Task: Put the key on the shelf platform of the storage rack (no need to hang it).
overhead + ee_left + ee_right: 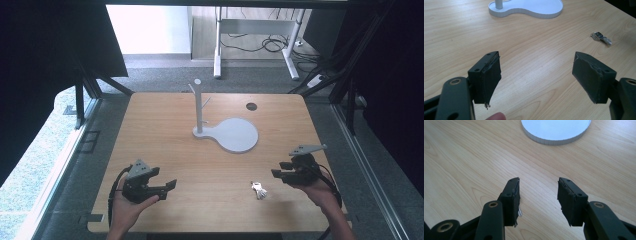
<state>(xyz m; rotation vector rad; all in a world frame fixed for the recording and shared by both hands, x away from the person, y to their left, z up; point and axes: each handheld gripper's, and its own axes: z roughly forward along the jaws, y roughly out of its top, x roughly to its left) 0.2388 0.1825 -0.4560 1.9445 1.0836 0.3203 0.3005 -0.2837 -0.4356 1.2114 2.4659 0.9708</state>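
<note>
**A:** Keys (258,189), one small bunch: lying flat on the bare table (165,145), just beside my right gripper (283,170), toward the middle. In the left gripper view I am seeing them (601,38) well ahead and off to one side.

**B:** Grippers?

**A:** My left gripper (167,188) is resting with jaws spread wide, nothing between them. My right gripper (538,197) is holding its jaws partly apart, narrower than the left, gripping nothing.

**B:** Receptacles?

**A:** White stand (200,105), one: upright post with pegs, joined to a round tray (239,135). I am finding nothing in the tray and nothing hanging on the pegs.

**B:** Progress?

**A:** I am judging it barely begun. The keys are sitting untouched, well apart from the stand. Remaining, as I read it: grasping the bunch, carrying it across, and hanging it on a peg or setting it in the tray.
</note>
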